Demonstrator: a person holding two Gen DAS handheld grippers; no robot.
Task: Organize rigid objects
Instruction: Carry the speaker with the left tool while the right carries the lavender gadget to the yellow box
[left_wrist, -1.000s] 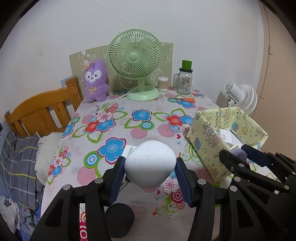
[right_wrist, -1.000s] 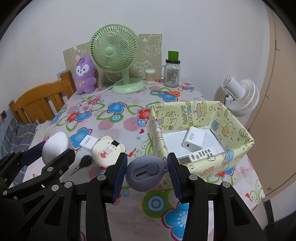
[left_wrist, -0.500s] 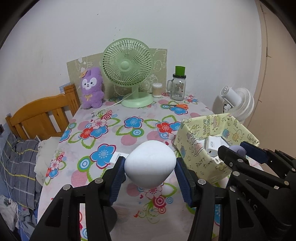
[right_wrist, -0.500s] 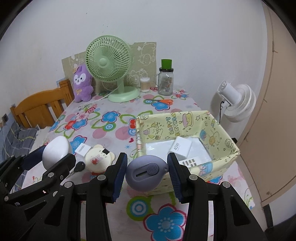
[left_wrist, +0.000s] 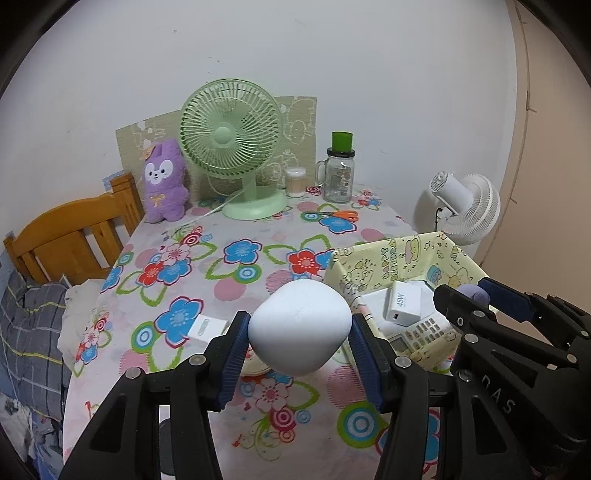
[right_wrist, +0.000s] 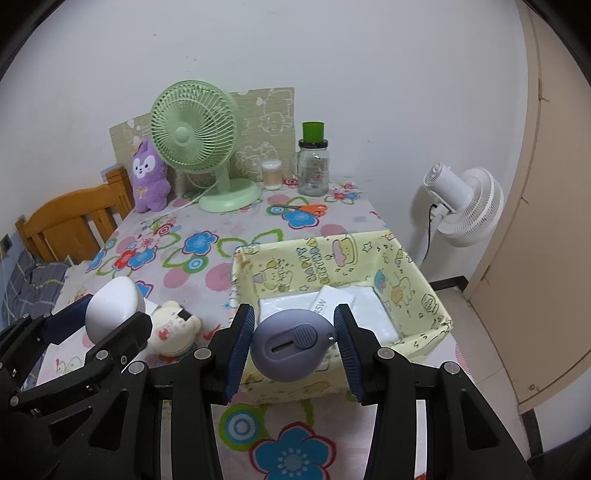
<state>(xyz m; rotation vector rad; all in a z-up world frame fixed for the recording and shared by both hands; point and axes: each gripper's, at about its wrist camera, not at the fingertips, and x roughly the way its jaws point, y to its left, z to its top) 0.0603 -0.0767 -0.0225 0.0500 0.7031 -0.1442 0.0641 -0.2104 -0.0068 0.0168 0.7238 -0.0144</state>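
The fabric storage box (right_wrist: 417, 295) sits on the table (left_wrist: 258, 406) at 3 o'clock, near its right edge. In it, a charger (left_wrist: 404, 301) lies behind a remote control (left_wrist: 421, 330). At 12 o'clock the desk fan (left_wrist: 231, 140) stands at the back, the plush toy (left_wrist: 162, 181) to its left, the cotton swab jar (left_wrist: 296, 181) and glass mug jar (left_wrist: 339, 173) to its right. Scissors (left_wrist: 338, 215) lie before the mug jar. The chair (left_wrist: 74, 232) stands at 9 o'clock, off the table's left edge.
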